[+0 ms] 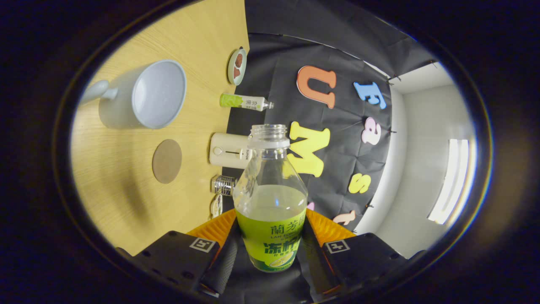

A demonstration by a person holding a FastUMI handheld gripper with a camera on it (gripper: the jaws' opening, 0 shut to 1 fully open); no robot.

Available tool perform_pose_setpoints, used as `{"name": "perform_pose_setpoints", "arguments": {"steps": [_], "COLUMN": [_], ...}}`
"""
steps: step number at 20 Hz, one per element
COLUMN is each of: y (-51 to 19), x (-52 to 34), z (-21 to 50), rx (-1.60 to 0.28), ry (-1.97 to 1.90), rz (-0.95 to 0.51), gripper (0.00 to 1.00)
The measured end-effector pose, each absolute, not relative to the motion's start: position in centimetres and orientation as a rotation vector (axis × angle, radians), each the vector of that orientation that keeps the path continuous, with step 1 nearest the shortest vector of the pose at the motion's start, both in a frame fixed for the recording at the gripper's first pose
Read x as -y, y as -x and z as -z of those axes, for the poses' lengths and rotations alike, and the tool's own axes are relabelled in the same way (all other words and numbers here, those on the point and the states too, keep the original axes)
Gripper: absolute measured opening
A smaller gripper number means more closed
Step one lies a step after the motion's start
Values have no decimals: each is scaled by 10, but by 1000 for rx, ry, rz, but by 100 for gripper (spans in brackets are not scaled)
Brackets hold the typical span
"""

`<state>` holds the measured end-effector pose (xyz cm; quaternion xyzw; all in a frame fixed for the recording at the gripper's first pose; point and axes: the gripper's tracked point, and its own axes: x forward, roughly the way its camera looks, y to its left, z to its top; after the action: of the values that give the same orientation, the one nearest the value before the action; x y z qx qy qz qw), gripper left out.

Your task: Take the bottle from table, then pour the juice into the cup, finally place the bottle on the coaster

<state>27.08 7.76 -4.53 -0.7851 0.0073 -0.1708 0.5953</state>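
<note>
My gripper is shut on an uncapped clear bottle with a green label, both fingers pressing on its labelled body. The view is rolled about a quarter turn, so the wooden table stands like a wall on the left. The bottle's open mouth points along the fingers, and the pale juice sits level low in the bottle. A pale blue mug with a handle stands on the table, off to the side and beyond the fingers. A round brown coaster lies on the table near the mug.
Along the table's back edge by the black cloth wall stand a small dish, a small green-labelled bottle, a cream box-shaped appliance and a clear ribbed glass. A white wall with a ceiling light lies opposite the table.
</note>
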Motion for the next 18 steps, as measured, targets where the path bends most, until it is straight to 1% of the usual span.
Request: {"name": "perform_pose_setpoints", "arguments": {"steps": [9, 18], "y": [-265, -263], "x": [-89, -79], "z": [37, 37], "rx": [55, 5], "ry": [1931, 2009], "rz": [450, 477], "gripper": [79, 79]}}
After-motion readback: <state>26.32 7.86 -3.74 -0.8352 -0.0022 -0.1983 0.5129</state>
